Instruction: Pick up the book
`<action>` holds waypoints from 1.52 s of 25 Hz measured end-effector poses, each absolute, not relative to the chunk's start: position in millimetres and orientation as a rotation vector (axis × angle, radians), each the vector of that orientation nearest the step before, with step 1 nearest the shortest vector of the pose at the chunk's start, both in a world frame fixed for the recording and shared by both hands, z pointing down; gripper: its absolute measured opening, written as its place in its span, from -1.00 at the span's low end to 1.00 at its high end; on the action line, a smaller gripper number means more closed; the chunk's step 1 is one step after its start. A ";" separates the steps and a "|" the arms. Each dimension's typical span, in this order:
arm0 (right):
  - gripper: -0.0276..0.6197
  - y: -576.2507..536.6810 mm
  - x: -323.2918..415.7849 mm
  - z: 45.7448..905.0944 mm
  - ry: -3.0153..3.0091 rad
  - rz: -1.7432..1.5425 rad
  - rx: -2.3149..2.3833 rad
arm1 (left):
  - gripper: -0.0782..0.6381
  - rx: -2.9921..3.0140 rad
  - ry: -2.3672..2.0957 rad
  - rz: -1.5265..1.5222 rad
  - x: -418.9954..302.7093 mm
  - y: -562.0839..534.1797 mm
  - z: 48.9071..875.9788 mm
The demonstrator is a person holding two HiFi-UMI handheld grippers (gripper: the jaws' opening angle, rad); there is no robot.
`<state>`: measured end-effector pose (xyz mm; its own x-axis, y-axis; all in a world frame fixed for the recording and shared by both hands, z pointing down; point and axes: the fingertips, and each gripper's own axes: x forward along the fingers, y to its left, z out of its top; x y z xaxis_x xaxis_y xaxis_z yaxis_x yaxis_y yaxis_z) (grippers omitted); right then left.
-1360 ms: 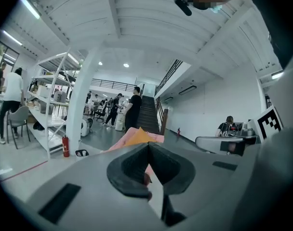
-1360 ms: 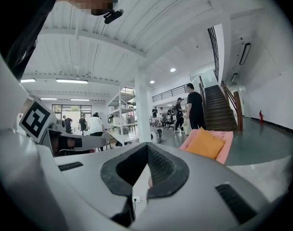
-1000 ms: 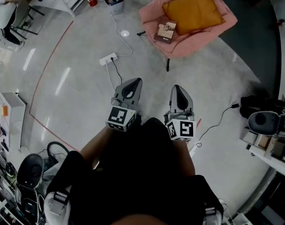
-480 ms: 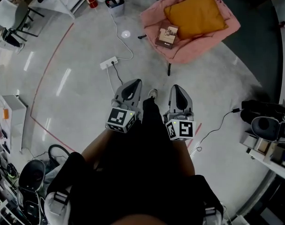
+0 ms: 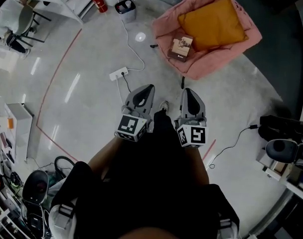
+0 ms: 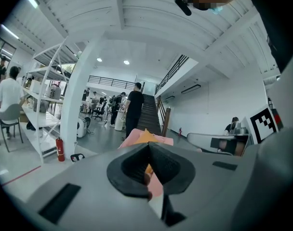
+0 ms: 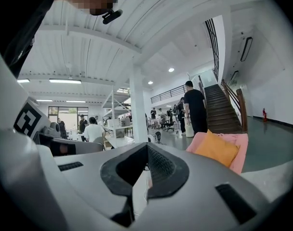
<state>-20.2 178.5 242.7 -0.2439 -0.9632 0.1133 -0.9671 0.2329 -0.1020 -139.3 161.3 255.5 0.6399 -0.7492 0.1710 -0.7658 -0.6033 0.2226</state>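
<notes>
While the book (image 5: 181, 48) lies near the front edge of the pink armchair (image 5: 226, 59), the left tongs (image 5: 148, 87) and right tongs (image 5: 187, 91) are pressed together, empty, well apart from it; approach and grasp are left.

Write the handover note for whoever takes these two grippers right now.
Left gripper: shut, empty.
Right gripper: shut, empty, level with the left.
Book: lies on the seat of the pink armchair ahead, next to the orange cushion, far from both grippers.
Done: nothing; book untouched.
Left: get to the chair, open a gripper, close on the book, lift it.
</notes>
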 end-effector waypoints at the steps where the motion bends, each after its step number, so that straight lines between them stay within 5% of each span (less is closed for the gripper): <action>1: -0.91 169.5 -17.5 241.6 -2.453 0.235 1.908 | -0.76 2.587 -1.227 0.089 -135.3 153.3 255.3; 38: -0.91 -35.6 97.5 292.6 -2.388 0.360 1.904 | -0.76 2.568 -1.202 0.137 -9.7 -69.2 284.4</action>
